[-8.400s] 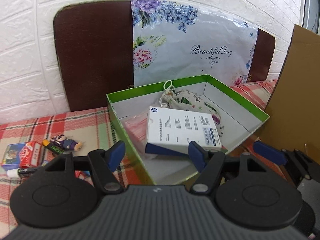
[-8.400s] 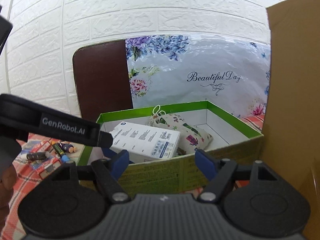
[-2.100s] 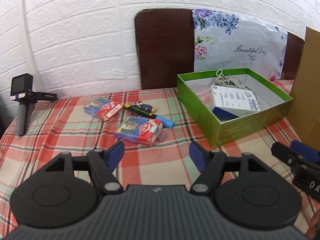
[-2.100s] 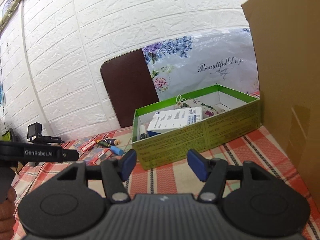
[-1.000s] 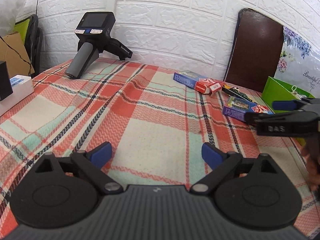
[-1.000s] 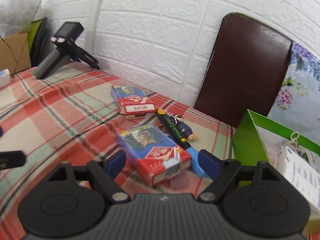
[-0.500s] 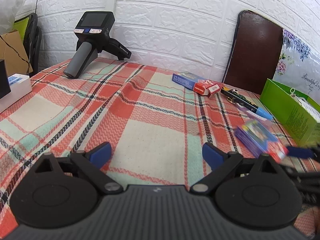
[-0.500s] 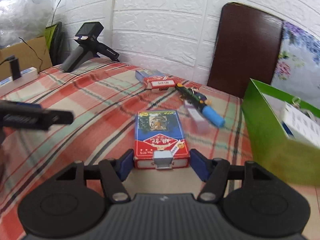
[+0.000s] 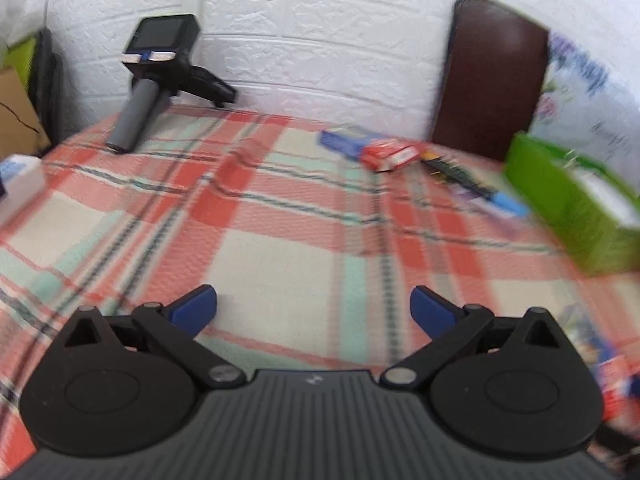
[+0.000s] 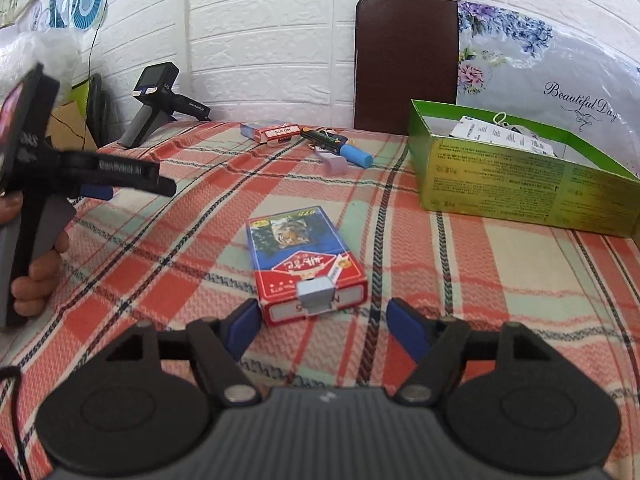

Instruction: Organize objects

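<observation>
A blue and red card box lies on the plaid tablecloth just ahead of my right gripper, which is open with its fingertips apart from the box's near end. A second card box, a black marker with a blue cap and a small lilac piece lie near the back. The green box holds a white packet. My left gripper is open and empty over bare cloth; it shows at the left in the right wrist view.
A spare handheld gripper leans at the back left by the white brick wall. A brown chair back and a floral bag stand behind the table. A white box sits at the left edge.
The right gripper has drawn back a little from the blue and red card box and opened wider. The left gripper view has swung slightly and is blurred; it stays open.
</observation>
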